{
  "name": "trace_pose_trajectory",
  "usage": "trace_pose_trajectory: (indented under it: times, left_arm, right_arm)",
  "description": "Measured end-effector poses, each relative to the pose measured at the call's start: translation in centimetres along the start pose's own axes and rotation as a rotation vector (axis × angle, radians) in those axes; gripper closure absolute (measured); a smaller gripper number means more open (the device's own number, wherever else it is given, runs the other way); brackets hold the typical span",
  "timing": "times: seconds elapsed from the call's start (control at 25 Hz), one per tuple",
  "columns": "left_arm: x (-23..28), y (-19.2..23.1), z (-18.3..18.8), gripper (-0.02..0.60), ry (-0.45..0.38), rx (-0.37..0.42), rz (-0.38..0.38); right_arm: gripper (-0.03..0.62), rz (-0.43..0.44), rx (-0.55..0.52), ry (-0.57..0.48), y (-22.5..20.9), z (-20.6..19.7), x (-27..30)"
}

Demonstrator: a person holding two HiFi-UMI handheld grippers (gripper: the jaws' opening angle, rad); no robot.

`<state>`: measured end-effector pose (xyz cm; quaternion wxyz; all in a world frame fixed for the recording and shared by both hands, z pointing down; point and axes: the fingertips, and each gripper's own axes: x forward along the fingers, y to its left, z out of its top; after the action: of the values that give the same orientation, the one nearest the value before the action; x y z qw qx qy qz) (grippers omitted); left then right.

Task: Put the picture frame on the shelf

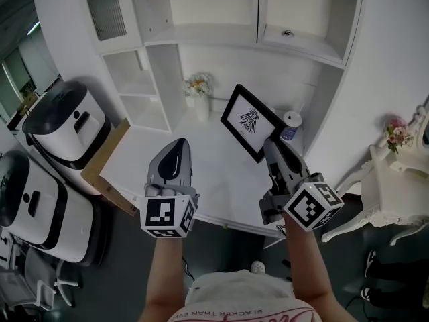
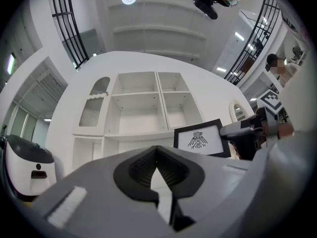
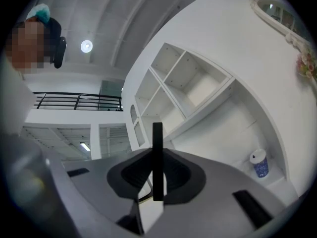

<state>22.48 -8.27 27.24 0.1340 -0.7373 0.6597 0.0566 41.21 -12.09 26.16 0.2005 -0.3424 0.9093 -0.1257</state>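
The picture frame [image 1: 250, 121], black-edged with a bird drawing on white, hangs tilted in the air in front of the white shelf unit [image 1: 201, 35]. My right gripper [image 1: 270, 145] is shut on its lower right edge. In the right gripper view the frame [image 3: 157, 138] stands edge-on, pinched between the jaws of the right gripper [image 3: 157, 178]. To its left, my left gripper [image 1: 177, 143] is shut with nothing in it. The left gripper view shows its tips [image 2: 157, 150] together, with the frame [image 2: 200, 140] and the open shelf compartments [image 2: 138, 108] beyond.
A small vase of flowers [image 1: 199, 91] and a blue-and-white cup [image 1: 291, 126] stand on the white counter [image 1: 201, 173] below the shelves. White machines [image 1: 64, 116] and a cardboard sheet [image 1: 107, 158] are at the left. An ornate white table [image 1: 382, 180] with flowers stands at the right.
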Motion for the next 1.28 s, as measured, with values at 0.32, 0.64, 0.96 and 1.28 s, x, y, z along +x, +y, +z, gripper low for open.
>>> trace_pose_trajectory:
  times: [0.32, 0.64, 0.96, 1.28]
  left_arm:
    - [-3.5, 7.2, 0.0, 0.574, 0.011, 0.027, 0.060]
    - [-6.9, 13.1, 0.2, 0.574, 0.010, 0.042, 0.139]
    - [-9.8, 17.8, -0.7, 0.574, 0.026, 0.045, 0.246]
    - [-9.9, 23.3, -1.8, 0.574, 0.031, 0.076, 0.295]
  right_arm:
    - [0.528, 0.050, -0.066, 0.025, 6.4, -4.1, 5.1]
    - [0.528, 0.112, -0.071, 0.066, 11.4, -7.7, 8.5]
    - [0.528, 0.162, -0.021, 0.105, 13.2, -10.3, 11.7]
    - [0.528, 0.213, 0.009, 0.120, 15.5, -14.1, 17.7]
